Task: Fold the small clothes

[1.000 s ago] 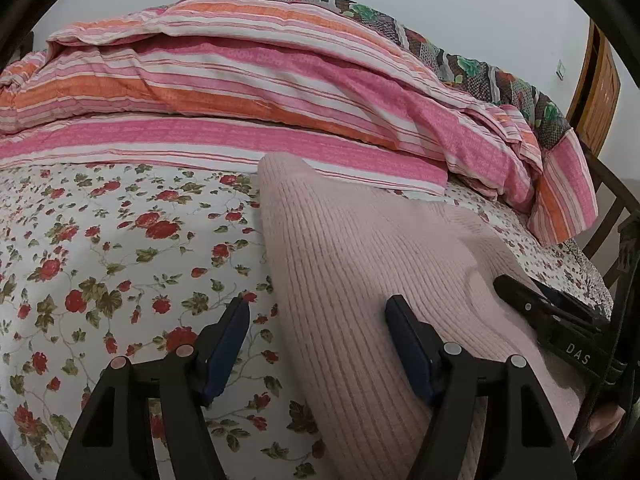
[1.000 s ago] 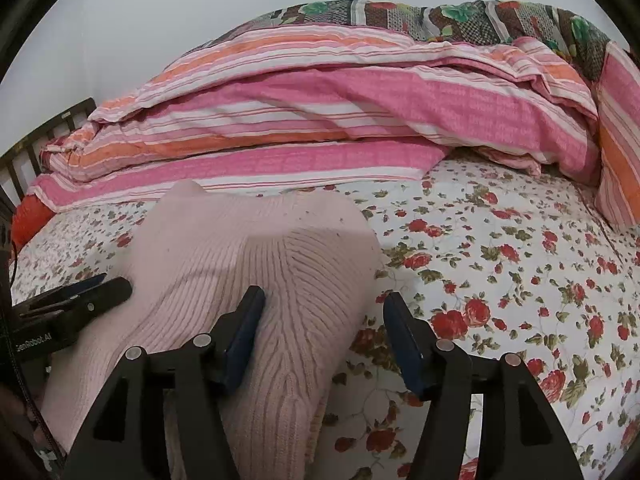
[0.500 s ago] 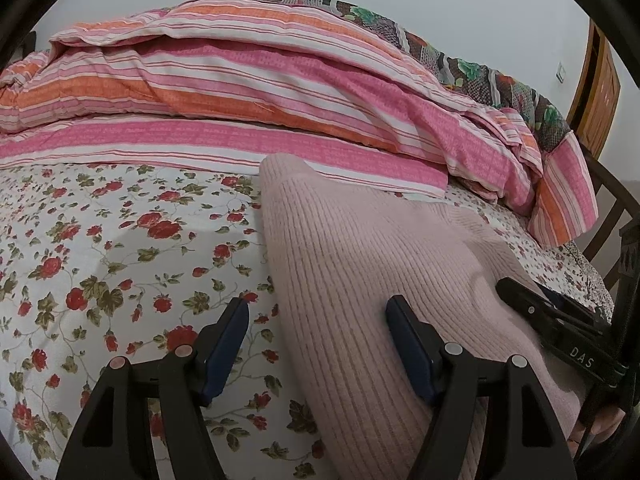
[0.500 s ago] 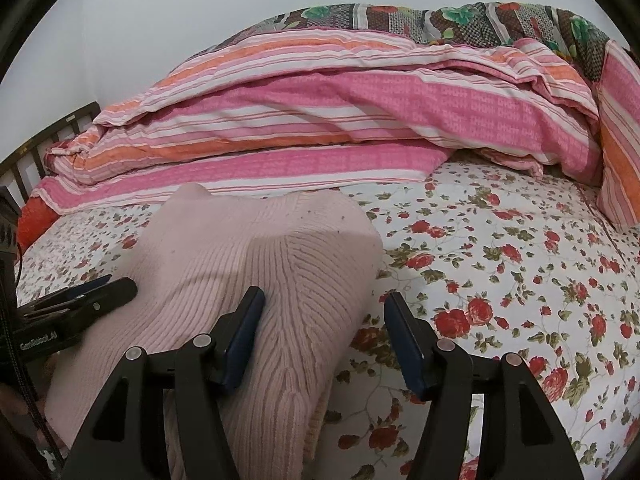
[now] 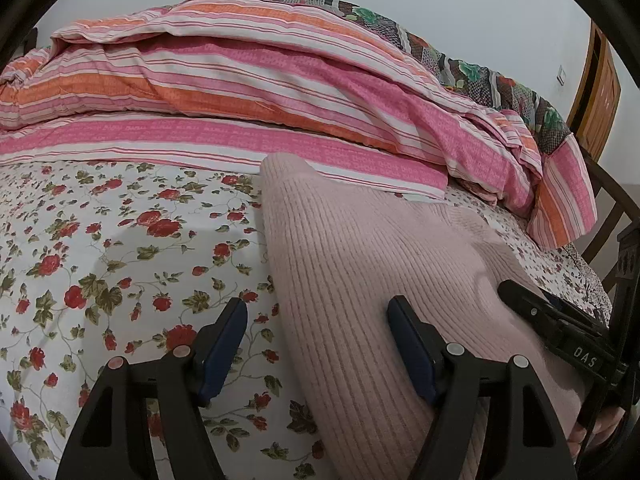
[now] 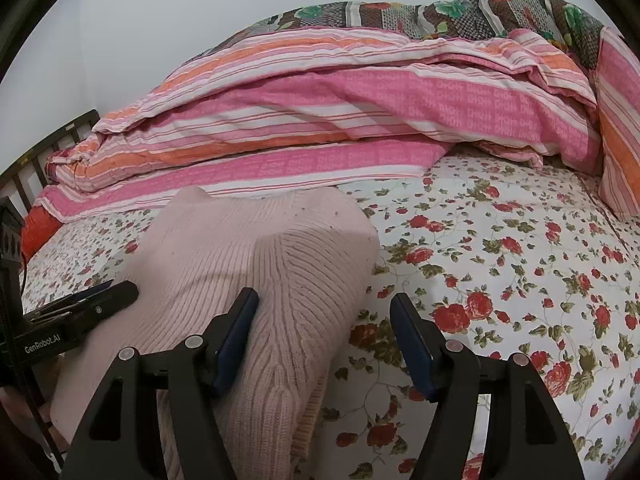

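A pale pink ribbed knit sweater lies folded on the flowered bed sheet; it also shows in the right wrist view. My left gripper is open, straddling the sweater's left edge, its right finger over the knit. My right gripper is open, straddling the sweater's right edge, its left finger over the knit. Each gripper appears in the other's view: the right one, the left one.
A heap of pink and orange striped quilt fills the far side of the bed, with a dark patterned blanket behind it. Wooden bed rails stand at the left; a wooden door is at the right.
Both grippers stay open over the sweater. The views have shifted only slightly; the sweater lies as before.
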